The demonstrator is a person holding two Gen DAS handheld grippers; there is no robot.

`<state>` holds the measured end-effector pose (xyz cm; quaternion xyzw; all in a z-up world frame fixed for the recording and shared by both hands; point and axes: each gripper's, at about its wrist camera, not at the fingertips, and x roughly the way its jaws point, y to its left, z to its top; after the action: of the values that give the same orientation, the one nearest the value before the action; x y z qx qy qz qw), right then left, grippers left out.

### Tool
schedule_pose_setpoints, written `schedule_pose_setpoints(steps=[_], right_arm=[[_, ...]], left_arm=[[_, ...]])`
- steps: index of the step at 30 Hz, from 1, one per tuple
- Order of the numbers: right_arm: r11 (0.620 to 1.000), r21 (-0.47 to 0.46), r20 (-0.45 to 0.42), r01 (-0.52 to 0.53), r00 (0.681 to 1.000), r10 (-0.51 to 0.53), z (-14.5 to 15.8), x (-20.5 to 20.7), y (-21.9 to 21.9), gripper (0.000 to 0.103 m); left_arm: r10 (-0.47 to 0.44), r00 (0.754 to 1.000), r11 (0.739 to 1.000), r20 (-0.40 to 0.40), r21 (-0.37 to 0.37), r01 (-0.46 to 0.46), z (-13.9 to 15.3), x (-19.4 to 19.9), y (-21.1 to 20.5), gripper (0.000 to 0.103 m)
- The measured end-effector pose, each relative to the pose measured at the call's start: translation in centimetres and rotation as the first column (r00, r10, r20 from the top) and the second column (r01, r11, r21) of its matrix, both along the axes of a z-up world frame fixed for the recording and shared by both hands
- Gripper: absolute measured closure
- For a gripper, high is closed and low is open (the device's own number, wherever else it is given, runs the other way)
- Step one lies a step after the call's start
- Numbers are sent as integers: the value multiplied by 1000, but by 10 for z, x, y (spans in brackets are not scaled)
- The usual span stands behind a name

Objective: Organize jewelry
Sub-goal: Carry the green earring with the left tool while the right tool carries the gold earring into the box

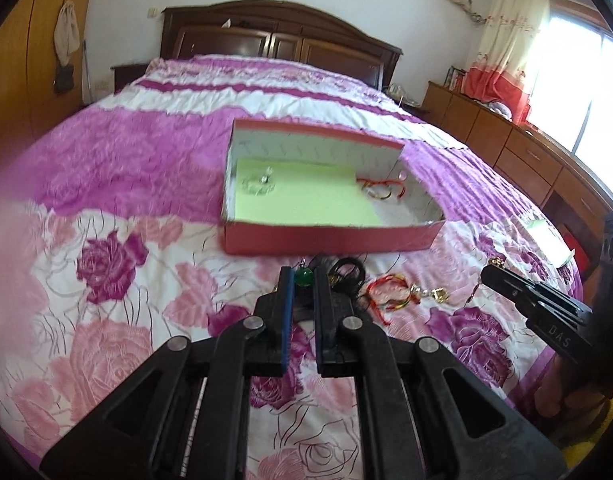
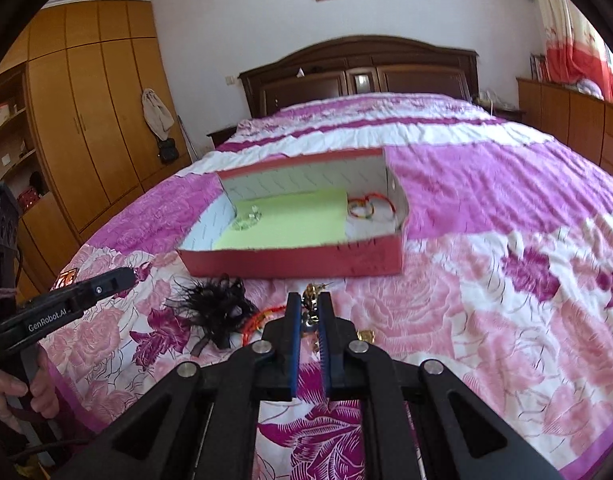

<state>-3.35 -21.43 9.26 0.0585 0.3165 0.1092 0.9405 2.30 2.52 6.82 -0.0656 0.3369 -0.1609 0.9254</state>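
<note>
A red box with a green liner sits on the bed. It holds a clear crystal piece at the left and red string bracelets at the right. My left gripper is shut on a green bead pendant with a black cord. My right gripper is shut on a gold charm piece. A red and green string bracelet and gold charms lie on the bed beside them.
A black feathery ornament lies left of the right gripper. The bed has a pink floral cover. A dark headboard stands behind, wooden wardrobes at the left, a low cabinet at the right.
</note>
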Motion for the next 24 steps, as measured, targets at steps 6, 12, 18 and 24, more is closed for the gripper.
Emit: schedule_pose_setpoints(steps=[6, 12, 18, 24], right_arm=[[1000, -9, 47, -14, 999, 14, 12, 5, 0, 94], [999, -38, 134, -17, 991, 22, 32, 15, 0, 94], [998, -65, 204, -8, 979, 21, 47, 30, 4, 94], [997, -81, 244, -1, 970, 20, 52, 44, 7, 94]], left_arm=[[-13, 998, 1000, 65, 20, 12, 15, 4, -9, 102], [-8, 991, 1000, 133, 28, 4, 28, 14, -16, 102], [8, 977, 999, 211, 36, -15, 39, 25, -21, 102], [32, 963, 999, 266, 30, -42, 47, 44, -23, 102]])
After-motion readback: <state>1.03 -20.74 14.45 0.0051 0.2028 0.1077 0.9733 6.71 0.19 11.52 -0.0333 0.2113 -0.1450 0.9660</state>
